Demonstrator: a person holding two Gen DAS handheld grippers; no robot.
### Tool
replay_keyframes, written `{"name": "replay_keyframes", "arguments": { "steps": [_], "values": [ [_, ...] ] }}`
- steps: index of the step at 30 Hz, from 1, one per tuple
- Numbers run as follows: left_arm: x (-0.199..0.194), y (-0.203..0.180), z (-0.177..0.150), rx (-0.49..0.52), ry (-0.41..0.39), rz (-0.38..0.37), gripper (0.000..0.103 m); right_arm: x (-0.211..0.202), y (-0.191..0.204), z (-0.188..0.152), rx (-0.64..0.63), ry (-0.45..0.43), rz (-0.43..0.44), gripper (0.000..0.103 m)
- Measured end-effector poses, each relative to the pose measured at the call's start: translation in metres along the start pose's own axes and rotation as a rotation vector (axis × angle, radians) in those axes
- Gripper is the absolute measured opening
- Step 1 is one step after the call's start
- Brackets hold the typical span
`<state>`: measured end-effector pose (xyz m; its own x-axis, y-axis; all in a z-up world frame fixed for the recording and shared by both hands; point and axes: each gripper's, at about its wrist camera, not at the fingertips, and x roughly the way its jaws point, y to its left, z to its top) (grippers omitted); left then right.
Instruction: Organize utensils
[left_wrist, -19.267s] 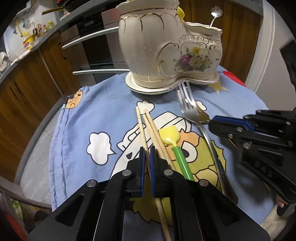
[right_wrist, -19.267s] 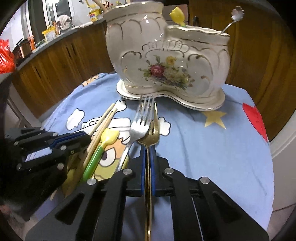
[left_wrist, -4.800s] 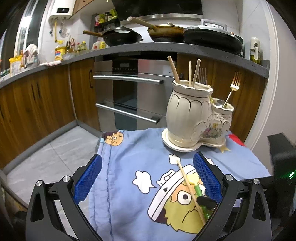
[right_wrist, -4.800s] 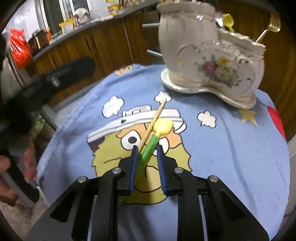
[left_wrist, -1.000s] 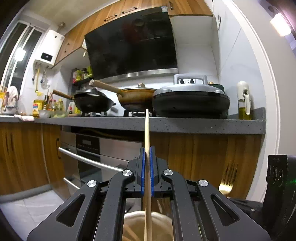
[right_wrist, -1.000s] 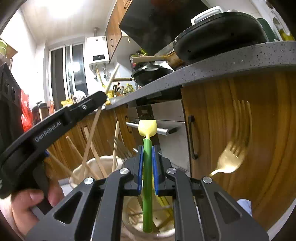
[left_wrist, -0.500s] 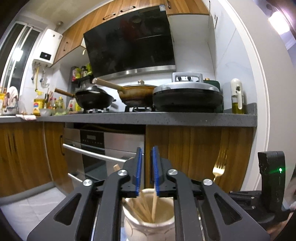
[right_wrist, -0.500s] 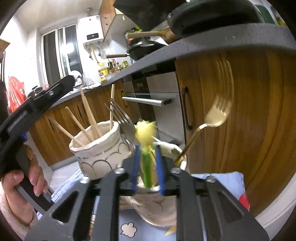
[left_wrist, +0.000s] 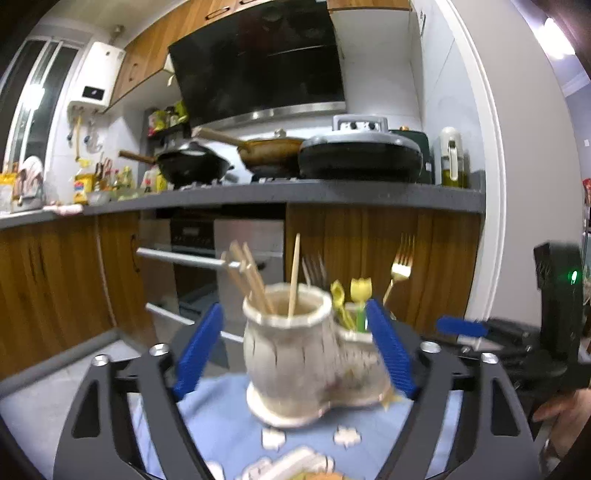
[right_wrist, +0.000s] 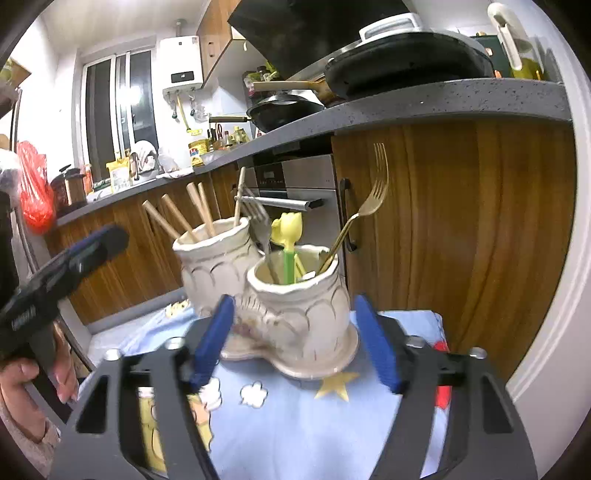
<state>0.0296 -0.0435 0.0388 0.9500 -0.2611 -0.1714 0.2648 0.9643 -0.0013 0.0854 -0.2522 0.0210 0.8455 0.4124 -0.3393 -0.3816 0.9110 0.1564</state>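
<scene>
A cream boot-shaped ceramic holder (left_wrist: 291, 354) (right_wrist: 295, 314) stands on a blue cartoon cloth (left_wrist: 229, 417) (right_wrist: 295, 424). Wooden chopsticks (left_wrist: 251, 280) (right_wrist: 184, 218) stand in its tall part. The low part holds a gold fork (left_wrist: 400, 262) (right_wrist: 369, 199), a silver fork (right_wrist: 258, 221) and a yellow-headed green spoon (left_wrist: 360, 295) (right_wrist: 286, 236). My left gripper (left_wrist: 293, 314) is a little short of the holder, its jaws opening wide with nothing held between them. My right gripper (right_wrist: 294, 306) is likewise back from the holder, jaws opening and empty.
Behind the holder are wooden cabinets, an oven (left_wrist: 207, 254) with bar handles, and a grey counter (left_wrist: 332, 192) carrying pans. A white door frame (right_wrist: 554, 295) runs down the right. A person's hand (right_wrist: 22, 376) grips the left tool's handle.
The left jaws let go of a chopstick, now standing in the tall part. The right jaws released the green spoon into the low part. Both grippers spread wide and drew back from the holder.
</scene>
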Motion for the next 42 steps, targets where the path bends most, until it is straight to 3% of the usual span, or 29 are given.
{"name": "replay_keyframes", "arguments": {
  "steps": [8, 16, 22, 27, 42],
  "values": [
    [-0.017, 0.001, -0.039, 0.002, 0.015, 0.077, 0.097, -0.019, 0.016, -0.020, -0.083, -0.047, -0.077, 0.098],
    [-0.019, 0.016, -0.041, -0.034, 0.013, 0.114, 0.098, -0.021, 0.024, -0.028, -0.141, -0.127, -0.152, 0.098],
    [-0.020, 0.014, -0.041, -0.023, 0.012, 0.142, 0.098, -0.018, 0.019, -0.026, -0.122, -0.110, -0.147, 0.098],
    [-0.016, 0.002, -0.042, 0.028, 0.040, 0.103, 0.098, -0.015, 0.020, -0.026, -0.126, -0.096, -0.144, 0.098],
    [-0.011, 0.007, -0.045, 0.007, 0.064, 0.114, 0.098, -0.014, 0.021, -0.027, -0.127, -0.089, -0.143, 0.098]
  ]
}}
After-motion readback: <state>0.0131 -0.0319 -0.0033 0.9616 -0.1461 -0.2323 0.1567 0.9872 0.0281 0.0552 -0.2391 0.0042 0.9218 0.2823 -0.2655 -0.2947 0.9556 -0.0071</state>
